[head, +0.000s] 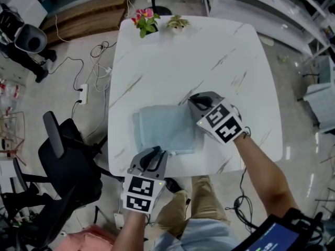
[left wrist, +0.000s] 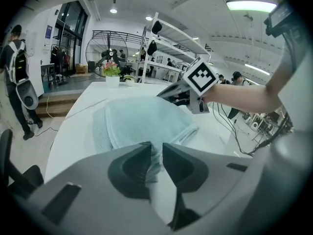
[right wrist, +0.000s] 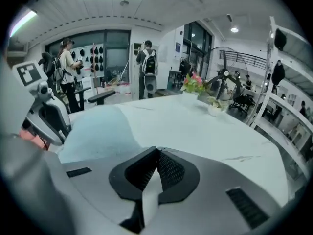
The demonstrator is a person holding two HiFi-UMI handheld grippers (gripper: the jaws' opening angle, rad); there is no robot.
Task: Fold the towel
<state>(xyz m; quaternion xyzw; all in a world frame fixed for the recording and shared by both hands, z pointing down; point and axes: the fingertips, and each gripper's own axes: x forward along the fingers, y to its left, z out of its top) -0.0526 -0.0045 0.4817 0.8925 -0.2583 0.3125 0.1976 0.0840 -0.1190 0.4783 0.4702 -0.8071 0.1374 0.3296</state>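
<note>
around the white marbled table (head: 209,61): a black office chair (head: 68,156) on the floor to the left, a power strip (head: 82,93) with loose cables beside it, a wooden step (head: 89,17) past the far left corner, white shelving (head: 293,4) off to the right. at the table's far edge, a pot of pink flowers (head: 145,20) and just beside it a small green plant (head: 178,22), both well apart from the work. people standing in the room behind, seen from the two gripper views.

pale blue towel (head: 165,127) lying flat on the near half of the table, folded over to a rough square with two layers showing, its near edge close to the table's front rim.

left tool (head: 155,153) at the towel's near edge, pointing forward and down, jaws set narrow and pinching the towel's edge between the pads. left forearm rising from the bottom of the head view, in line with the tool.

right tool (head: 194,101) by the towel's far right corner, angled down and toward the left, jaws pressed fully together with nothing in them — tips over bare table just beside the towel; contact with the surface not clear. right forearm (head: 261,166) bare, stretched diagonally from the lower right, a dark screen (head: 275,237) near the elbow.
</note>
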